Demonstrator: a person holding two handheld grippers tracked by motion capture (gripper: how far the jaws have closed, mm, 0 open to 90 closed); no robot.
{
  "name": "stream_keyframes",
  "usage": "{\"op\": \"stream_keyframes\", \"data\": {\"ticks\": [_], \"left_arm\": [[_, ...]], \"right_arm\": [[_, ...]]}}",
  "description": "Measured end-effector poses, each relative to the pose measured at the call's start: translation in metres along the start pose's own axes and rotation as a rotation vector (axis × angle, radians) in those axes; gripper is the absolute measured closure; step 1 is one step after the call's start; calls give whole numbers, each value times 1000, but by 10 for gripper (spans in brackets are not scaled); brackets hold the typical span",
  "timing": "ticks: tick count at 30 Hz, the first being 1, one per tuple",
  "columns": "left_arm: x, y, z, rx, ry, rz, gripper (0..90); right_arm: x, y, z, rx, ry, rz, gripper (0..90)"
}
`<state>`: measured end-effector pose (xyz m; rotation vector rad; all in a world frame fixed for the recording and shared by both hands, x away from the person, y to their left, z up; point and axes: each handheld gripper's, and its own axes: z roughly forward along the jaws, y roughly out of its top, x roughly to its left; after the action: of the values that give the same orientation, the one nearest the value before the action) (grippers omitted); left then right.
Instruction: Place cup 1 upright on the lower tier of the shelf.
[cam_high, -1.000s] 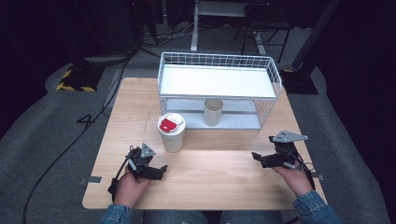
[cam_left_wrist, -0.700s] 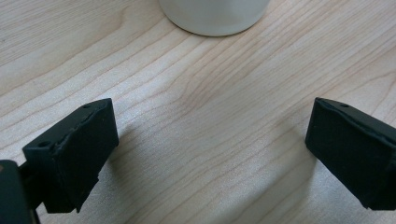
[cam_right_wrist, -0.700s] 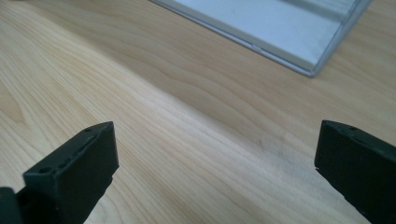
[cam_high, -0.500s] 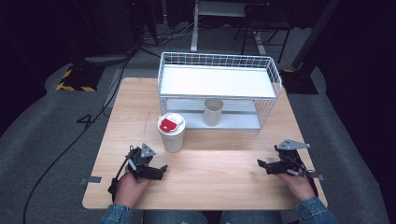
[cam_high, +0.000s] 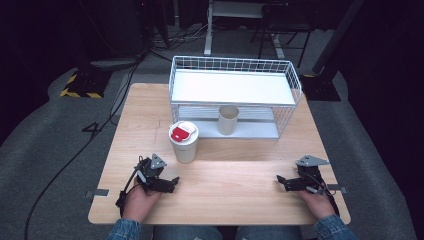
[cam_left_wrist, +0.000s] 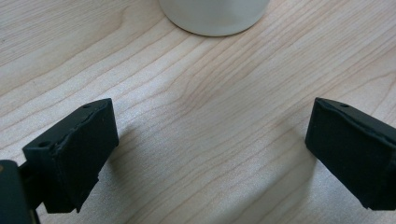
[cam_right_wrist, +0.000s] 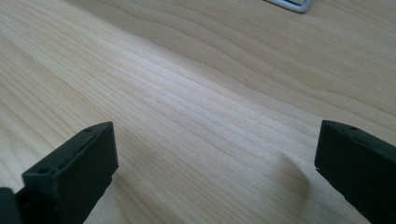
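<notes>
A white cup with a red-and-white lid (cam_high: 184, 141) stands on the wooden table (cam_high: 235, 170), just in front of a white wire rack (cam_high: 235, 95). A plain beige cup (cam_high: 228, 119) stands on the rack's lower shelf. My left gripper (cam_high: 173, 182) rests low on the table at the front left, open and empty, just below the lidded cup. The base of that cup (cam_left_wrist: 215, 16) shows beyond the wide-apart jaws in the left gripper view. At the front right my right gripper (cam_high: 281, 182) lies open and empty over bare wood (cam_right_wrist: 210, 116).
The rack fills the back half of the table, and its upper shelf (cam_high: 230, 86) is bare. A corner of the rack's base (cam_right_wrist: 292, 4) shows at the top of the right gripper view. Dark floor, cables and stand legs (cam_high: 210, 30) surround the table.
My right gripper has moved down and toward the table's front edge and now rests low on the wood. The left gripper and both cups have stayed in place.
</notes>
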<state>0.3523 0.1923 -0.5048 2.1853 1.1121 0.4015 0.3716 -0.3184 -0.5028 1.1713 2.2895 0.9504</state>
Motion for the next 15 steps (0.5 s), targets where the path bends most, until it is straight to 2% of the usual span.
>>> {"op": "stream_keyframes", "data": {"ticks": [3,15], "left_arm": [[0,0,0,0,0,0,31],[1,1,1,-4,6,-6,36]], "right_arm": [[-1,-2,3,20,11,35,0],[0,-2,3,21,-11,59,0]]}}
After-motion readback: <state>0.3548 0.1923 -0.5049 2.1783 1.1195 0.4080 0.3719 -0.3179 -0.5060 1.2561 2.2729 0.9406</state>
